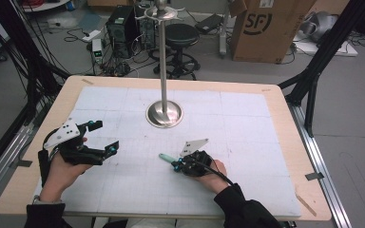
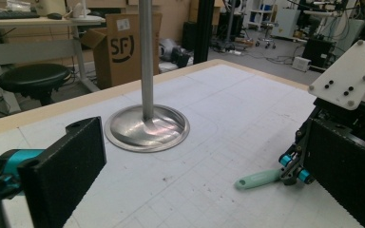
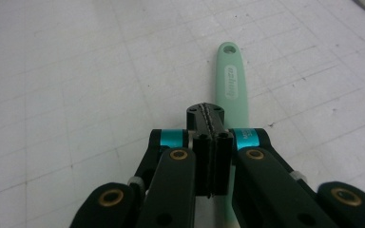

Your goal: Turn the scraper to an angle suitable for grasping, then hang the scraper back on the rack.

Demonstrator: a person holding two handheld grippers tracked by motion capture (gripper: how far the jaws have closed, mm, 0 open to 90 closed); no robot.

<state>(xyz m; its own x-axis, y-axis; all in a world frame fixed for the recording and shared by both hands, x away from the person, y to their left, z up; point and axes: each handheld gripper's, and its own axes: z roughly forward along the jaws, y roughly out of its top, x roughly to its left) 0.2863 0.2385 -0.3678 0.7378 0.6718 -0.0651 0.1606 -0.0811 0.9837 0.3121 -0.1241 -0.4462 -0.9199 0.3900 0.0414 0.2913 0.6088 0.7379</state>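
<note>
Up close, right gripper view shows right hand-held gripper (image 3: 210, 118) pressed together above mint handle (image 3: 230, 85), w/ hanging hole; high view shows left hand-held gripper (image 1: 103, 137) spread.

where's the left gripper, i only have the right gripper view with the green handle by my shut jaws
Observer: The left gripper is over the left side of the table, jaws open with nothing between them.
Operator: anything else out there
Observer: A metal stand sits at the far middle, with a round base and a tall pole rising from it.
Operator: how does my gripper sit from outside
Observer: In the left gripper view the right gripper is low at the surface, and the green handle sticks out from under it, lying flat and pointing toward the left gripper's side.
</note>
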